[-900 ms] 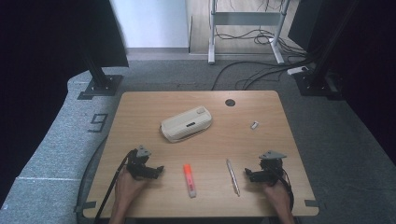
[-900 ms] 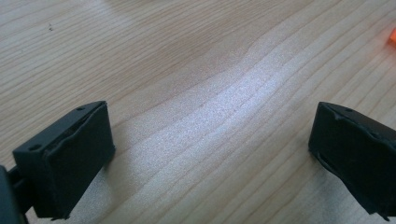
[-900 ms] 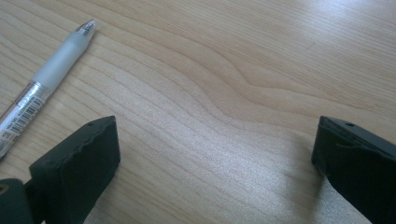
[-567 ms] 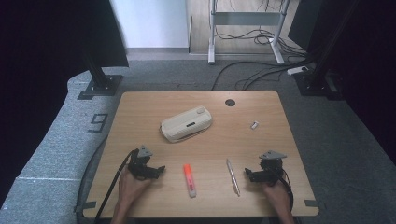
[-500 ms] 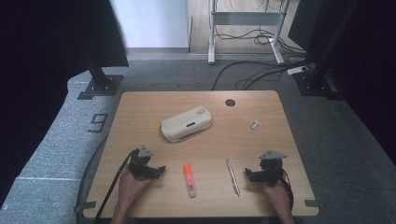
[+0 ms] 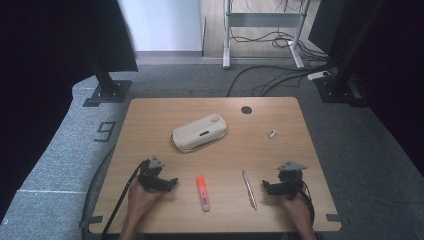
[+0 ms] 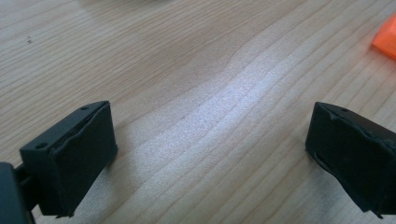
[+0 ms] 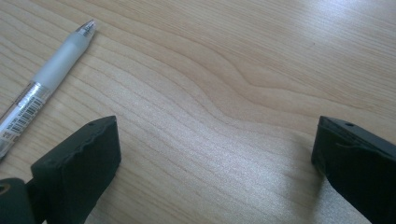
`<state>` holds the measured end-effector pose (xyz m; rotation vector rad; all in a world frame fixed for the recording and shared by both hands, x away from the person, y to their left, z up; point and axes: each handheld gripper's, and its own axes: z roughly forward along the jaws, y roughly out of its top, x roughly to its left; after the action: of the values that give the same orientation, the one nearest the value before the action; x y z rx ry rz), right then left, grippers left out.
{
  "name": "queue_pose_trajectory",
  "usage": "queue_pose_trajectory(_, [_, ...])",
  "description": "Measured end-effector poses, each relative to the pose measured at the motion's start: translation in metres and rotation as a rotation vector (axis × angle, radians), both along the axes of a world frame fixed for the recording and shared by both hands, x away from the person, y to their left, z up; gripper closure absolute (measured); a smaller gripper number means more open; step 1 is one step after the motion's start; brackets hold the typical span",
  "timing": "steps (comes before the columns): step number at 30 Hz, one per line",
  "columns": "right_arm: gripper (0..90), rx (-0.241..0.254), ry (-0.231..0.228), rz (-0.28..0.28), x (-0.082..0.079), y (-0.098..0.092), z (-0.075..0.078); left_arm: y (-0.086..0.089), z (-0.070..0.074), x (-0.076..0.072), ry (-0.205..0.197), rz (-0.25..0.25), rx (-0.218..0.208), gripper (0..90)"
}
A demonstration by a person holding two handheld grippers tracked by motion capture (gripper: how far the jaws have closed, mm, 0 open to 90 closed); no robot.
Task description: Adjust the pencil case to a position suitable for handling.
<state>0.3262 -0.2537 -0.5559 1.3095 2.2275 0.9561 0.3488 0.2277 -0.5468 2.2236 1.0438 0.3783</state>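
Observation:
A person's hands rest both grippers on a wooden table (image 6: 150,125) near its front edge. My left gripper (image 6: 169,184) sits front left, open, with bare wood between its jaws (image 7: 210,154). Just to its right lies an orange highlighter (image 6: 202,192), whose tip shows as the orange highlighter (image 7: 386,38) at the top right of the left gripper view. My right gripper (image 6: 267,187) sits front right, open and holding nothing (image 8: 215,158). A clear pen (image 6: 249,189) lies beside it on the left; the same pen (image 8: 44,79) points up and right in the right gripper view.
A cream pencil case (image 6: 199,133) lies mid-table. A small white cap-like piece (image 6: 272,133) sits to its right, and a round cable hole (image 6: 246,109) is near the far edge. Monitor stand bases (image 6: 107,92) and cables (image 6: 280,75) lie on the floor beyond.

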Motion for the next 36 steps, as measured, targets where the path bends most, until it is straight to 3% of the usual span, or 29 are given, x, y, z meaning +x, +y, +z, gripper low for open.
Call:
queue_pose_trajectory(2, [1.0, 0.0, 0.0, 0.0, 0.0, 0.0, 0.0, -0.001, 0.001, 0.0, 0.004, -0.004, -0.005, 3.3])
queue_pose_trajectory(4, [1.0, 0.0, 0.0, 0.0, 0.0, 0.0, 0.0, -0.001, 0.002, 0.001, 0.022, -0.022, -0.055, 4.7])
queue_pose_trajectory(5, [1.0, 0.0, 0.0, 0.0, 0.0, 0.0, 0.0, 0.0, 0.003, 0.002, 0.022, -0.02, -0.058, 4.7])
queue_pose_trajectory(9, [1.0, 0.0, 0.0, 0.0, 0.0, 0.0, 0.0, 0.002, 0.008, 0.002, 0.011, -0.02, -0.028, 4.8])
queue_pose_trajectory(21, [1.0, -0.001, 0.0, 0.0, 0.0, 0.0, 0.0, -0.009, 0.029, 0.012, -0.014, -0.067, -0.035, 5.6])
queue_pose_trajectory(27, [1.0, 0.0, 0.0, 0.0, 0.0, 0.0, 0.0, -0.016, 0.04, 0.022, -0.013, -0.089, -0.042, 6.2])
queue_pose_trajectory(36, [1.0, 0.0, 0.0, 0.0, 0.0, 0.0, 0.0, -0.026, 0.055, 0.041, -0.015, -0.124, -0.012, 8.0])
